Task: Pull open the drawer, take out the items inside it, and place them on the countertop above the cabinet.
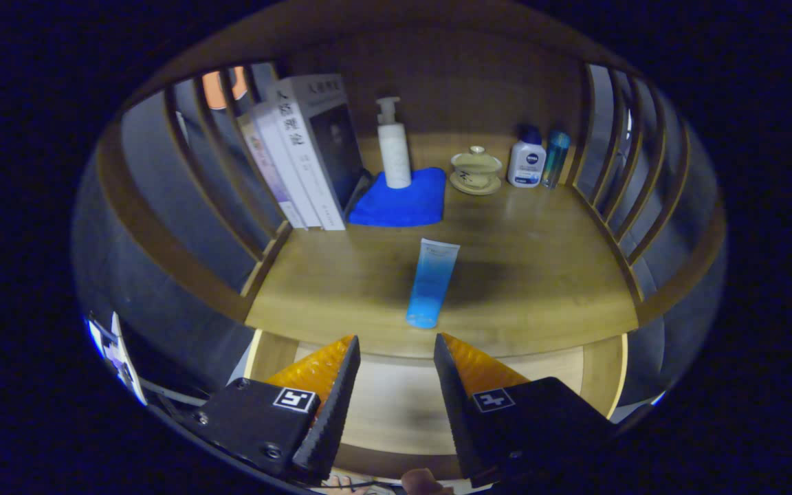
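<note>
A blue and white tube [432, 282] lies flat on the wooden countertop [540, 289], its cap end pointing toward me, just beyond my fingertips. My gripper [396, 347] hovers open above the pulled-out drawer [403, 399], with nothing between its fingers. The drawer's pale floor shows bare between and below the fingers.
At the back of the countertop stand several books [306, 151], a white pump bottle [394, 141] on a blue cloth [399, 199], a lidded ceramic cup on a saucer [476, 170], a small white bottle [526, 161] and a teal bottle [555, 158]. Curved wooden slats [616, 172] fence both sides.
</note>
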{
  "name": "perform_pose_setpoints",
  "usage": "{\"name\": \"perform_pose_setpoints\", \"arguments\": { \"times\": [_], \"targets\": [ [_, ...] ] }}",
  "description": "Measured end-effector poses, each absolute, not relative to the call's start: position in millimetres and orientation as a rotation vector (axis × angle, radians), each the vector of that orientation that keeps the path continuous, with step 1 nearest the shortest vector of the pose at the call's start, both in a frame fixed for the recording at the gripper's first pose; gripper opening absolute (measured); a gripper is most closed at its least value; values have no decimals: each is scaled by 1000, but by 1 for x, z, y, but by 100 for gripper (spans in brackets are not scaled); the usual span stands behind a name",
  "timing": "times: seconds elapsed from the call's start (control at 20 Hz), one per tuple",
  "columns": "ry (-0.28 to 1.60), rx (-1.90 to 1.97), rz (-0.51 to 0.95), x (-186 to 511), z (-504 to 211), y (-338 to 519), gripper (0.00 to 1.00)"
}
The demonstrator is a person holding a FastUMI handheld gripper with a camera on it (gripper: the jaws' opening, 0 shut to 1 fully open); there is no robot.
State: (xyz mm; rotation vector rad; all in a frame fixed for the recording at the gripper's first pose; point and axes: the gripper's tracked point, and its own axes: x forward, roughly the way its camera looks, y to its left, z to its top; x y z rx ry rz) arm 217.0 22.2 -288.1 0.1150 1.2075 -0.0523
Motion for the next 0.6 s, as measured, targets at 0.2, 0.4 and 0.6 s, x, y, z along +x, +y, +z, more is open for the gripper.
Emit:
{"name": "perform_pose_setpoints", "arguments": {
  "times": [0.2,0.4,0.6],
  "targets": [
    [1112,98,-10,183,-253,33,81],
    [981,85,15,146,-218,41,81],
    [785,40,39,101,-204,44,91]
  ]
}}
